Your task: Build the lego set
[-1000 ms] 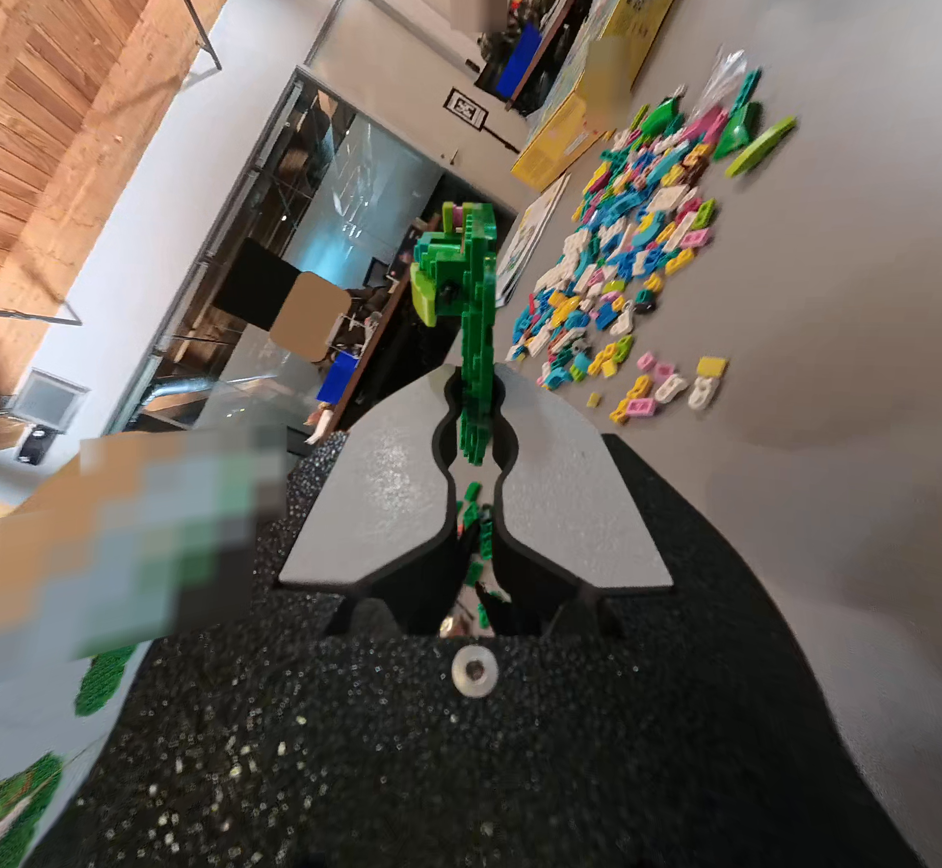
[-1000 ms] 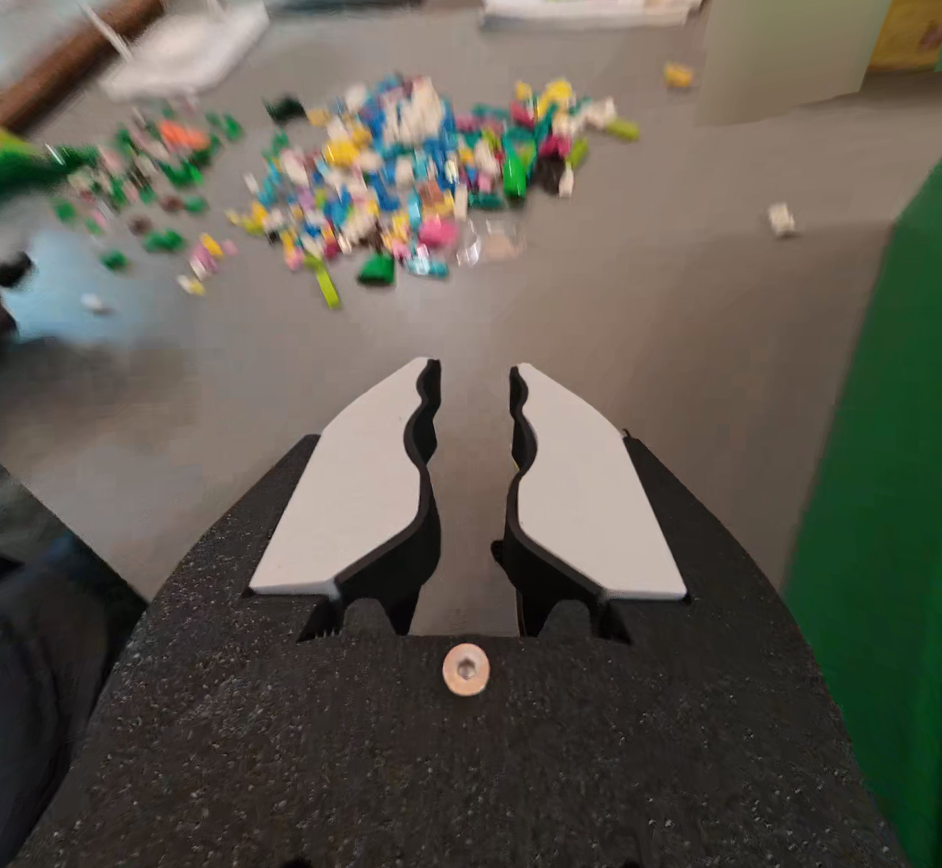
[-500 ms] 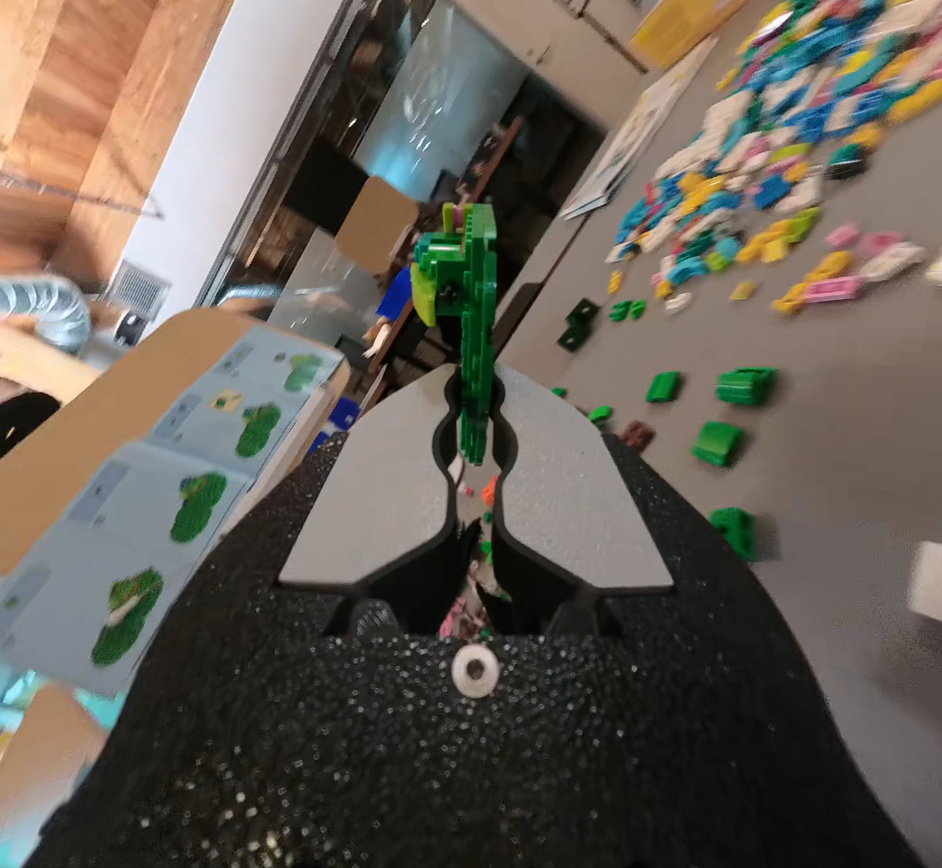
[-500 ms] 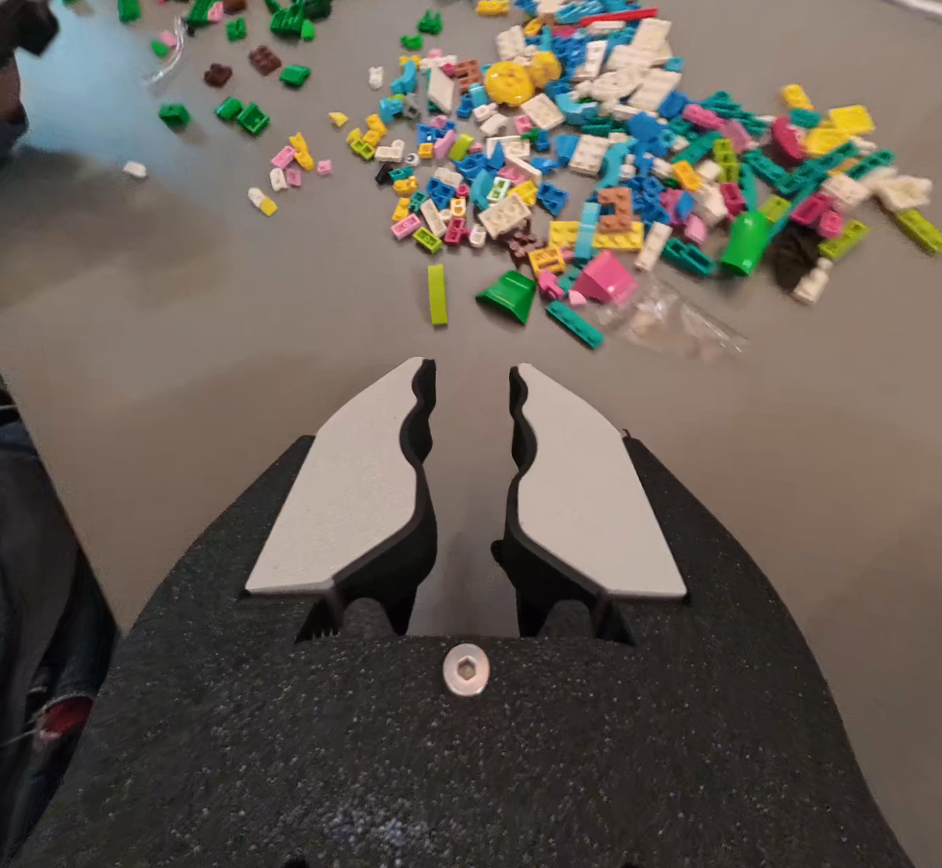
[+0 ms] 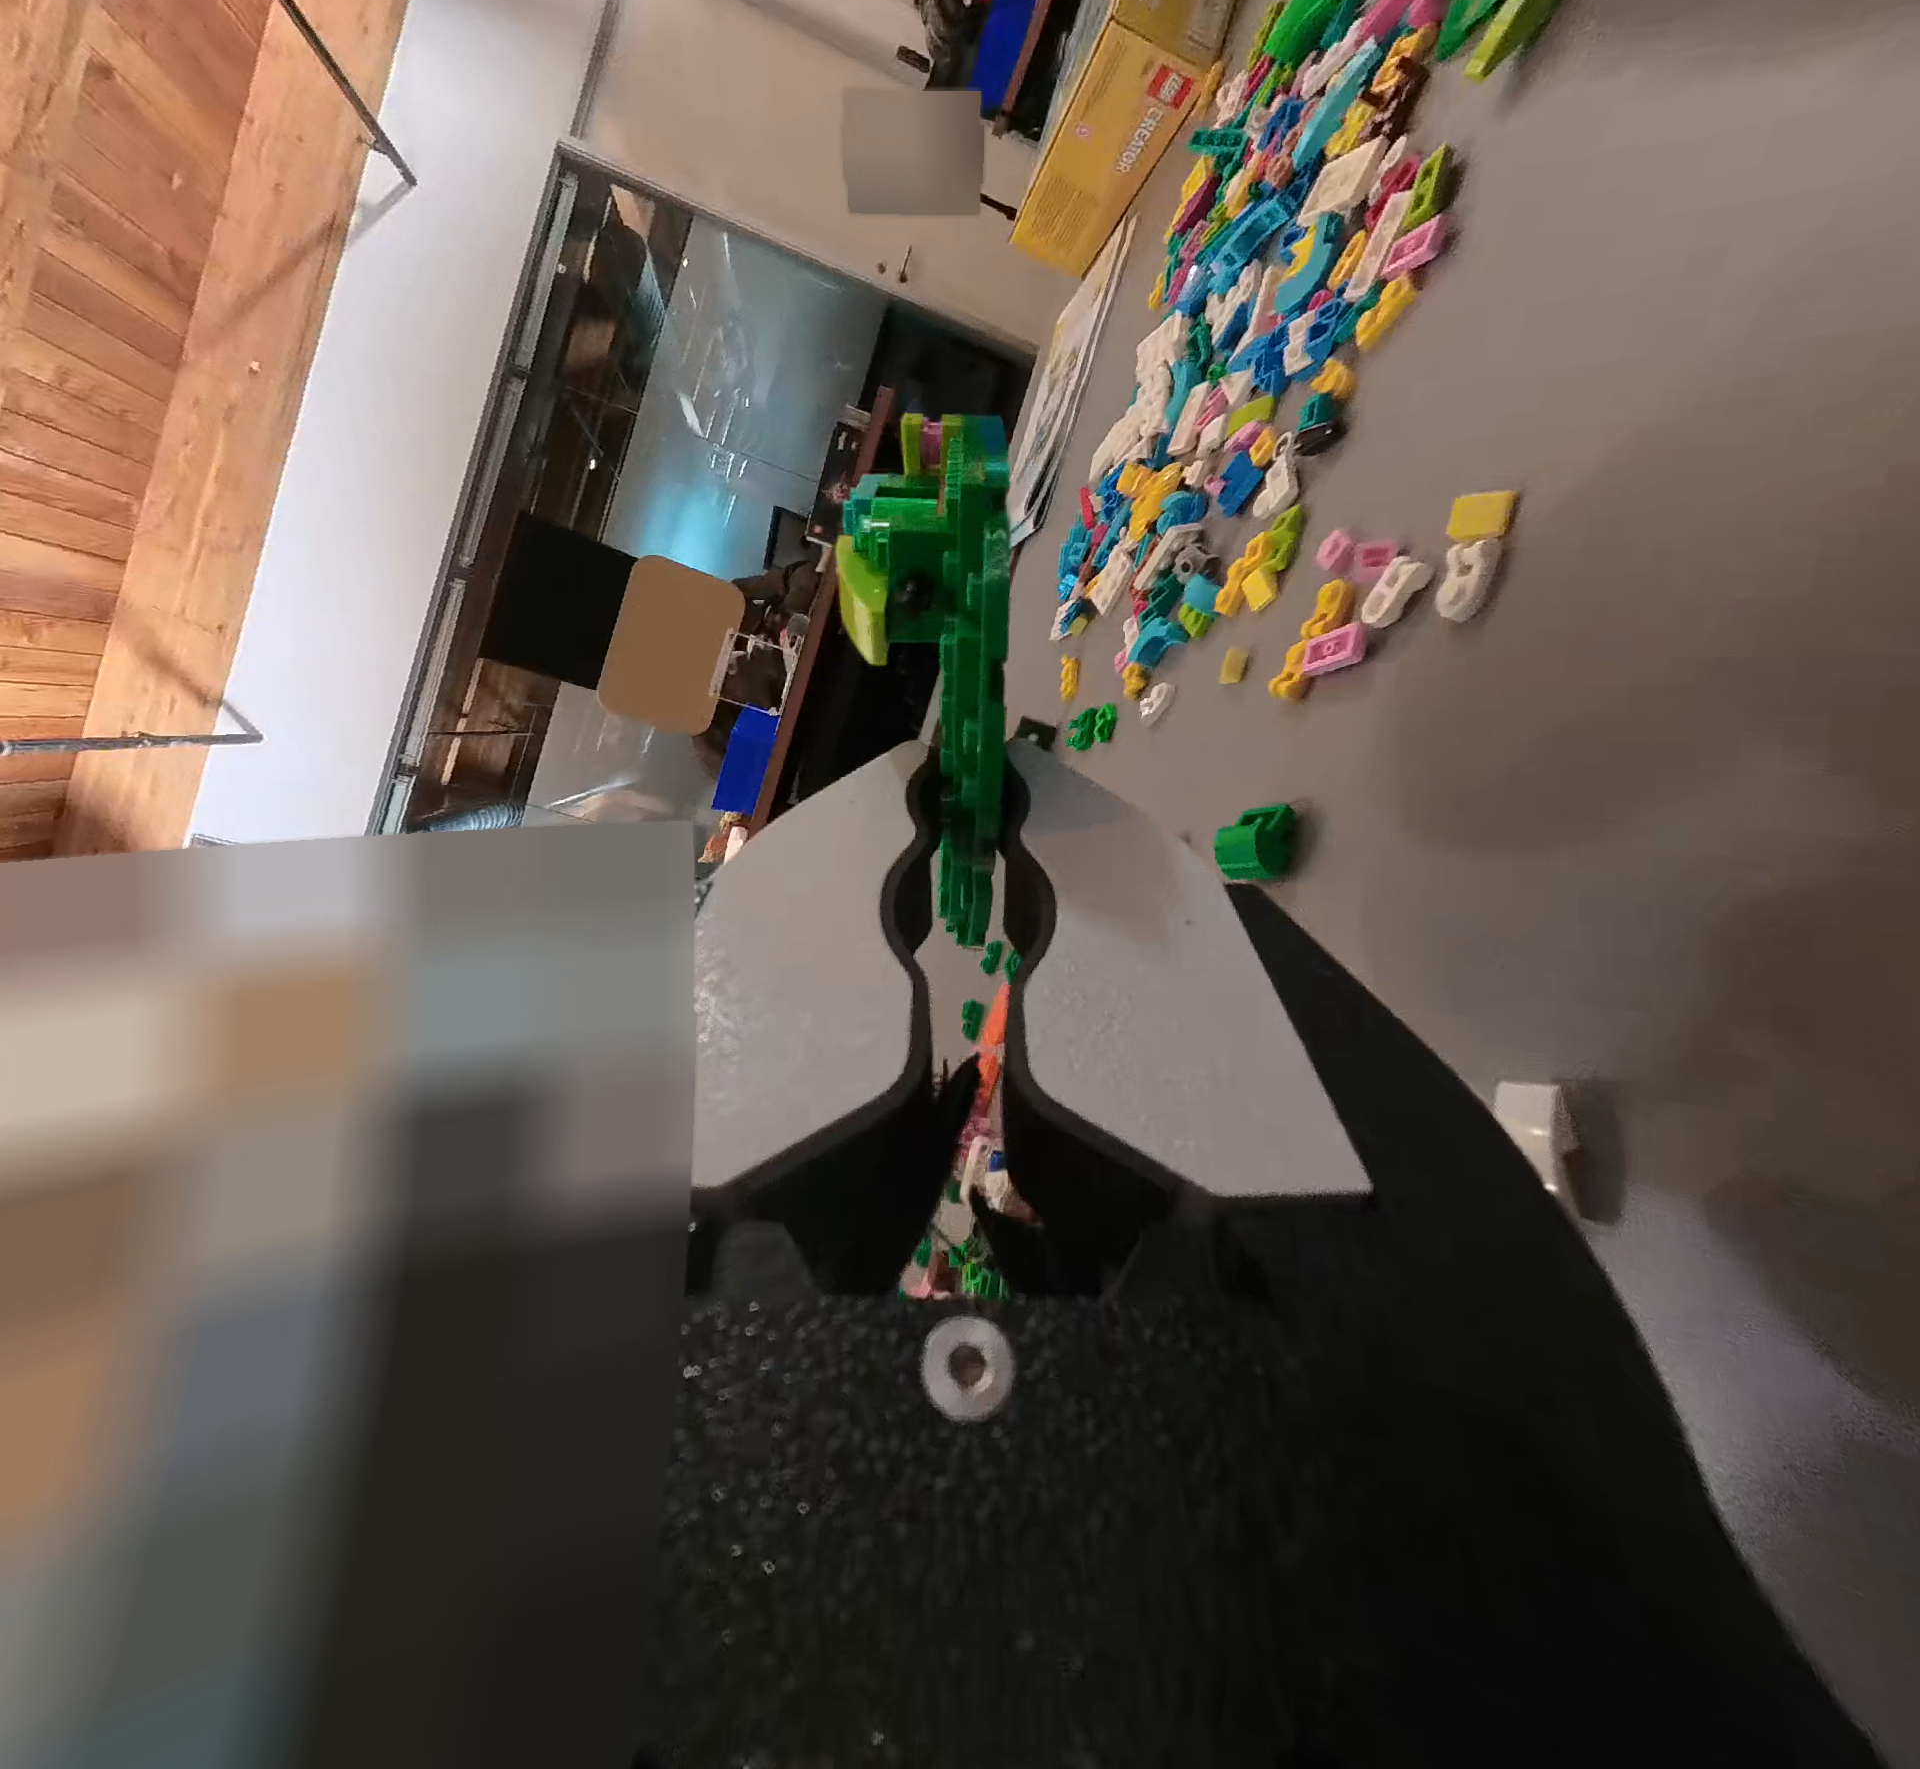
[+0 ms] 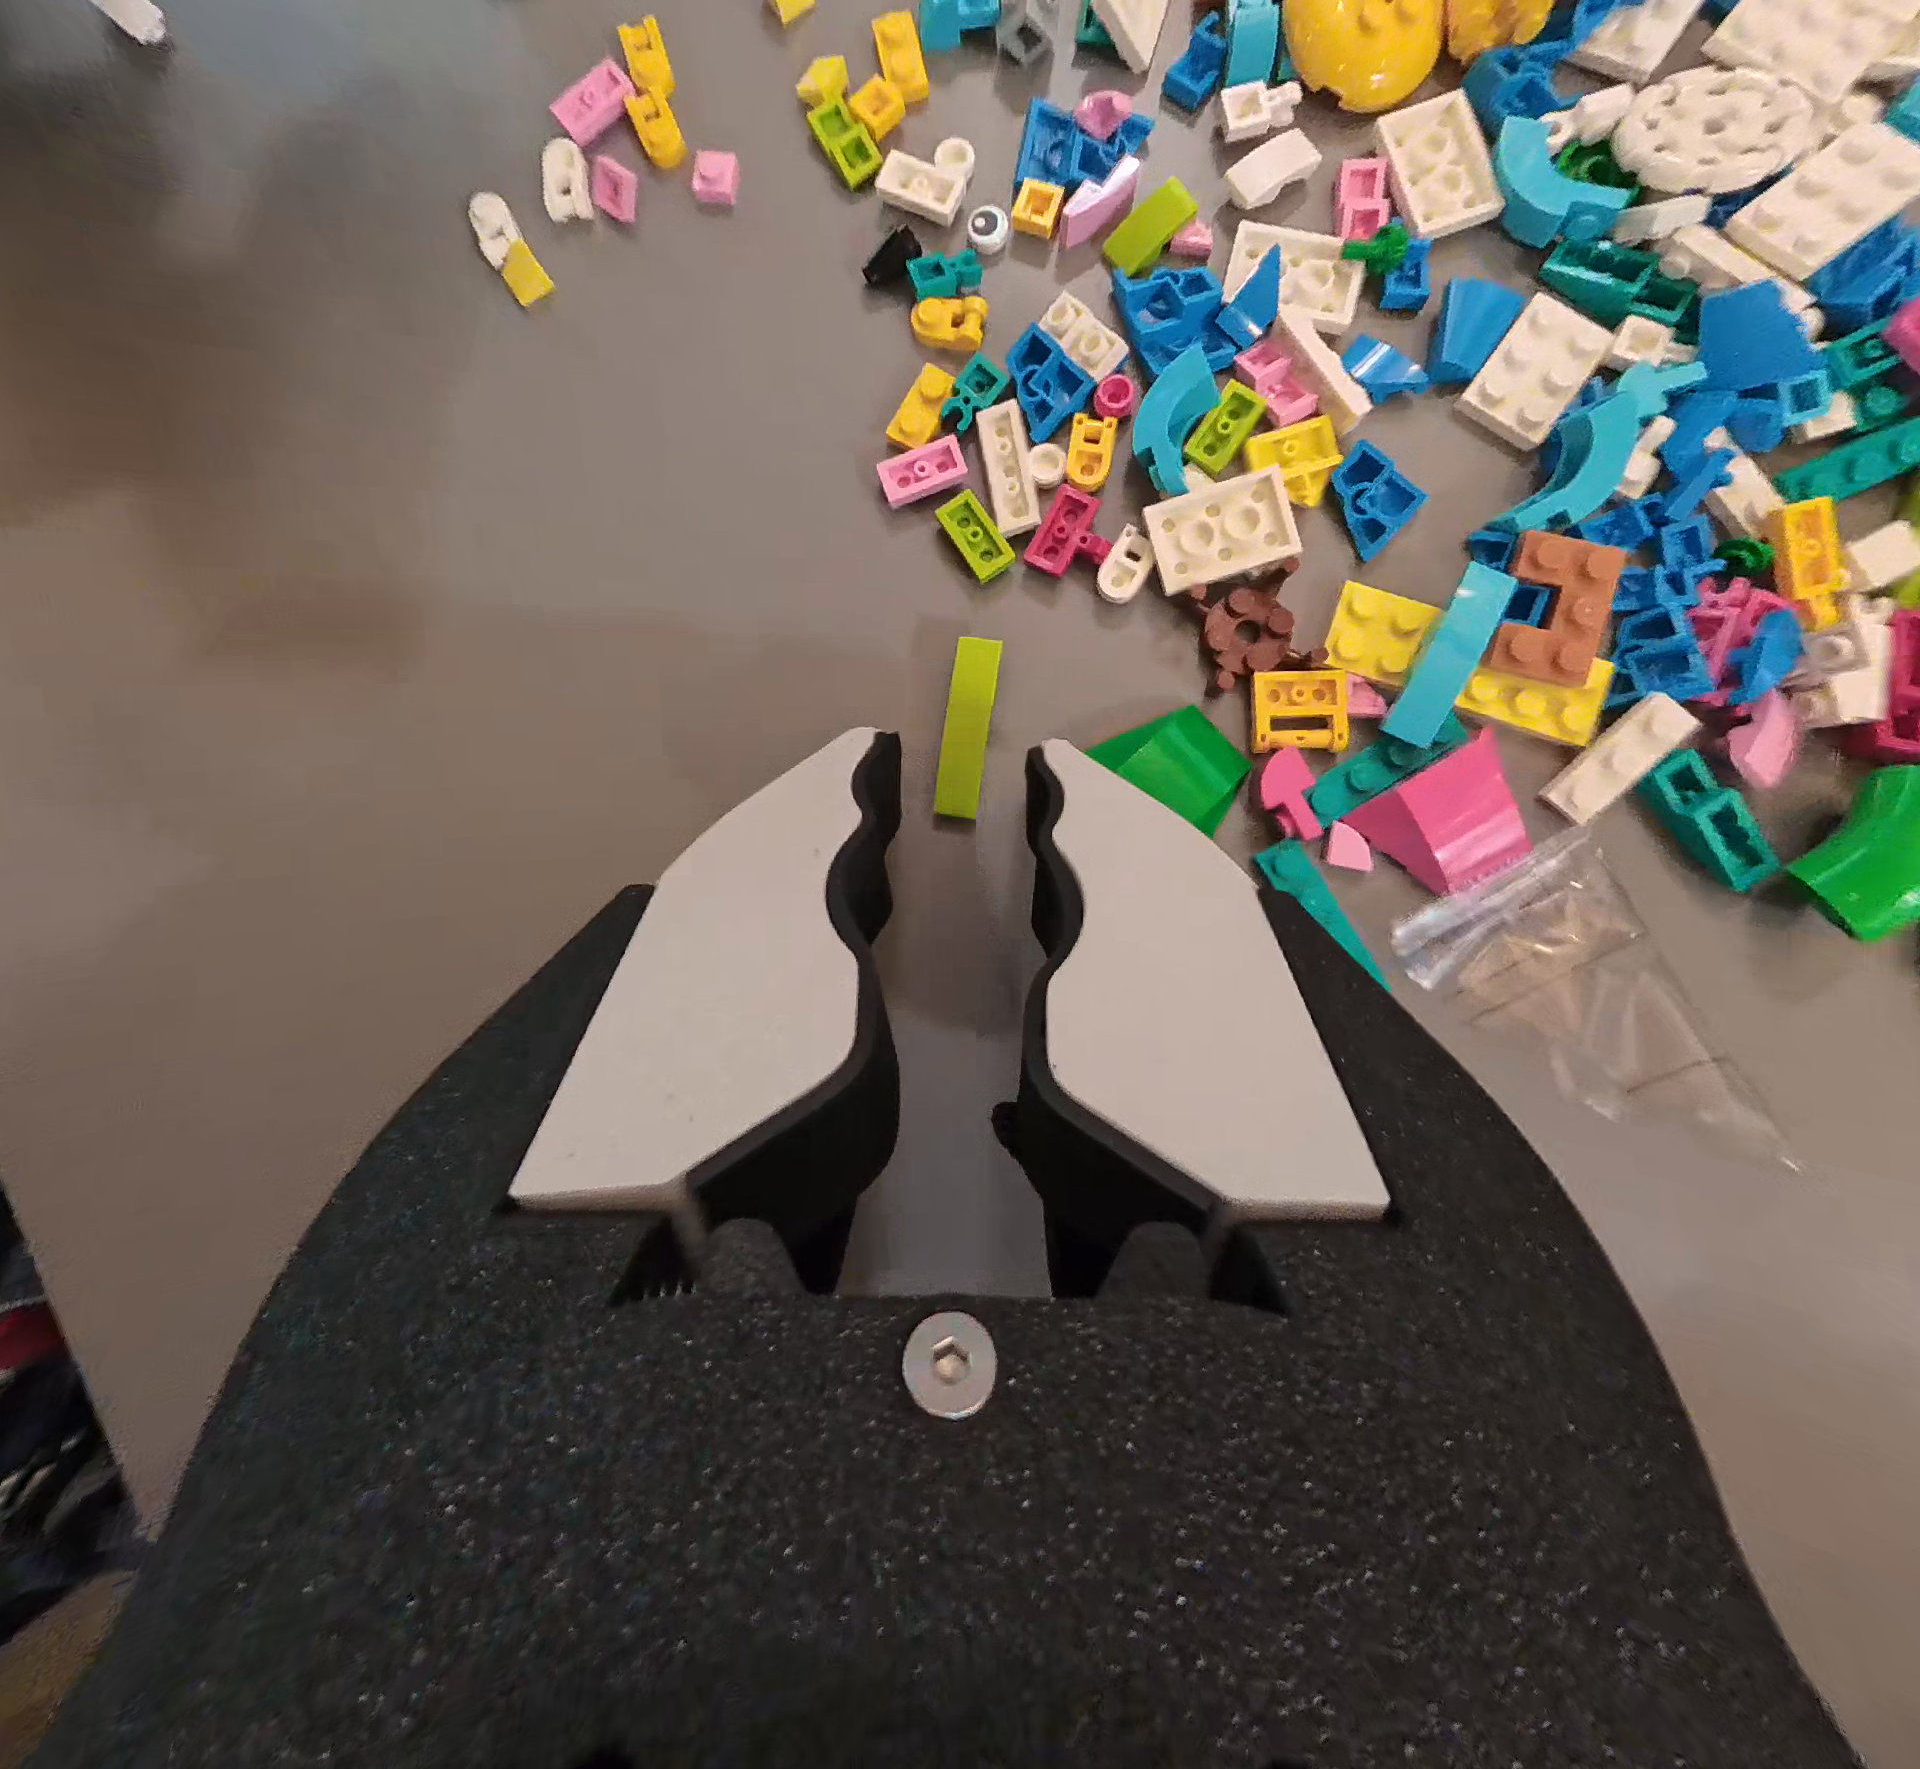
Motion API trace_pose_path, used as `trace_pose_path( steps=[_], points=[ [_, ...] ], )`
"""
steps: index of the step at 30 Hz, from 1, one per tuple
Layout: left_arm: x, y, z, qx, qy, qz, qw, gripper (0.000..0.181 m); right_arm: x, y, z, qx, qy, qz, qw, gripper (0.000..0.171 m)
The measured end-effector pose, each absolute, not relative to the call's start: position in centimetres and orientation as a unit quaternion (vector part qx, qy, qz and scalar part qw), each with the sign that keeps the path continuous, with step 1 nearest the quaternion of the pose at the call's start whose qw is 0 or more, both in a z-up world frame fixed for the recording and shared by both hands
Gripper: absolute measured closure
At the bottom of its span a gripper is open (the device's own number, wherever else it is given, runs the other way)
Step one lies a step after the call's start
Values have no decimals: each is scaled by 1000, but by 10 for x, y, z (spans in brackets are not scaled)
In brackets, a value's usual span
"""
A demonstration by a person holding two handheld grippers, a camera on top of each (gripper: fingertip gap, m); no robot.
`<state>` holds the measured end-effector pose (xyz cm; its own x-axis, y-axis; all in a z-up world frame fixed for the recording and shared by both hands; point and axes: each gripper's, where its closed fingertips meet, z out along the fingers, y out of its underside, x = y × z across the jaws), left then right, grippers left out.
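Observation:
My left gripper is shut on a green lego build with a lime piece and a black pin on its left side, held up off the grey table. My right gripper is open and empty, low over the table. A long lime-green tile lies flat right at the mouth of its jaws, between the fingertips. A pile of loose coloured bricks spreads ahead and to the right; the pile also shows in the left wrist view.
A bright green slope brick sits just right of the right fingertip. A pink slope and a clear plastic bag lie farther right. A yellow lego box and a booklet stand beyond the pile. A green brick lies near the left gripper. Spacing between my two grippers at the tips: around 20 centimetres.
My right gripper has moved forward and down toward the pile; the lime tile now lies at its fingertips. My left gripper has swung while still holding the green build.

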<state>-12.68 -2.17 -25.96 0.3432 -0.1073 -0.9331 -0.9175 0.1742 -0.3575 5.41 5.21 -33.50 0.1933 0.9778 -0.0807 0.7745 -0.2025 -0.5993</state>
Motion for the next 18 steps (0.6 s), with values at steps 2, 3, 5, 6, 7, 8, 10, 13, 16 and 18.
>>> trace_pose_path(
  steps=[2, 3, 5, 6, 7, 8, 10, 13, 16, 18],
  points=[
    [-125, -22, -261, -554, 468, 325, 607, 173, 49, 49, -335, -739, -590, 258, 200, 149],
    [-125, -22, -262, -554, 471, 324, 605, 173, 48, 49, -336, -739, -595, 252, 193, 151],
    [-123, -22, -264, -551, 480, 324, 601, 173, 49, 52, -341, -737, -612, 219, 186, 154],
    [-121, -23, -265, -550, 483, 321, 601, 173, 49, 52, -341, -734, -620, 210, 181, 161],
    [-119, -23, -265, -549, 486, 317, 602, 173, 49, 52, -342, -735, -625, 199, 174, 163],
    [-117, -24, -266, -547, 489, 313, 603, 173, 47, 52, -340, -733, -629, 195, 173, 164],
    [-114, -24, -268, -552, 494, 302, 600, 173, 32, 43, -324, -705, -647, 222, 188, 164],
    [-101, -28, -273, -556, 514, 265, 597, 173, 0, 10, -281, -625, -691, 300, 206, 164],
    [-90, -35, -279, -531, 552, 244, 594, 173, -23, -31, -243, -528, -743, 366, 189, 164],
    [-82, -41, -282, -515, 574, 217, 598, 173, -33, -54, -228, -479, -770, 392, 155, 163]
  ],
)
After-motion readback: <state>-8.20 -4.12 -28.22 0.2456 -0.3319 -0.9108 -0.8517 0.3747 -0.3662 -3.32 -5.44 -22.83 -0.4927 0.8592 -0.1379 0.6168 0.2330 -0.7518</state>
